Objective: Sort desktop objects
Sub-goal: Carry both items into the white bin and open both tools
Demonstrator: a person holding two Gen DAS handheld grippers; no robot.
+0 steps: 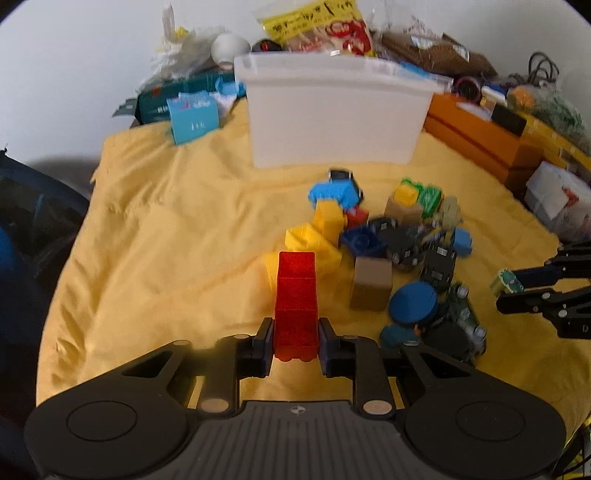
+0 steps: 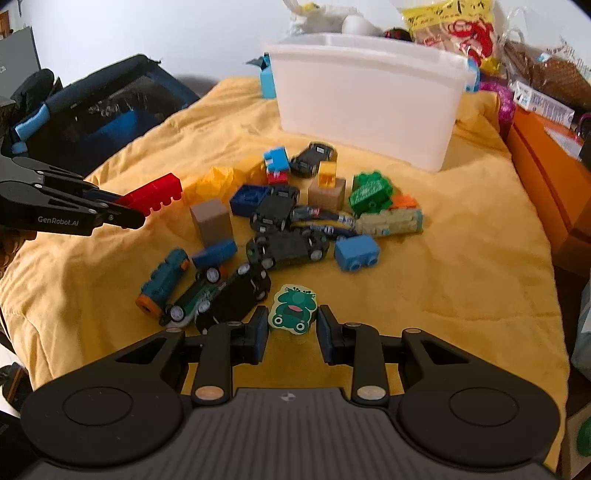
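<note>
My left gripper (image 1: 295, 332) is shut on a long red brick (image 1: 297, 295) that points forward above the yellow cloth (image 1: 166, 221). The right wrist view has the same gripper (image 2: 122, 214) and red brick (image 2: 153, 194) at the left. My right gripper (image 2: 293, 326) is shut on a flat green frog block (image 2: 293, 304), which fills the gap between its pads. From the left wrist it appears at the right edge (image 1: 511, 291). A pile of bricks, toy cars and wooden blocks (image 2: 295, 221) lies ahead, in front of a white plastic bin (image 2: 369, 99).
Orange boxes (image 2: 546, 166) line the right side of the cloth. A light blue carton (image 1: 194, 118) and a dark teal box (image 1: 155, 105) sit left of the bin (image 1: 332, 122), with snack bags (image 1: 317, 26) behind it. A dark bag (image 2: 103, 103) lies off the left edge.
</note>
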